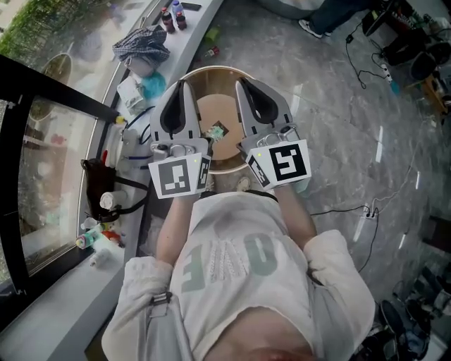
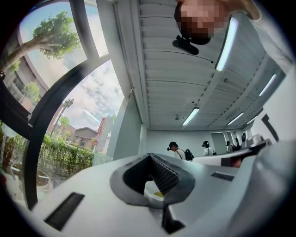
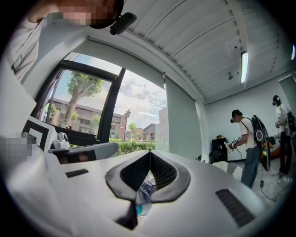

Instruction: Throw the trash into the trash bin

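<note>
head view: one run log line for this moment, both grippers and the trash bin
left gripper: shut, empty | right gripper: shut, empty | both: over round trash bin | small green trash piece: lying inside bin

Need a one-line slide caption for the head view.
Shut left gripper and shut right gripper side by side over the trash bin, trash inside.

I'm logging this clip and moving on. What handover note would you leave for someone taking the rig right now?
Left hand-held gripper: shut, empty.
Right hand-held gripper: shut, empty.
Both are side by side above the round trash bin.
Done: a small piece of trash lies inside the bin.
Left: bottles and a cloth sit on the window ledge; can't tell whether any is trash.
</note>
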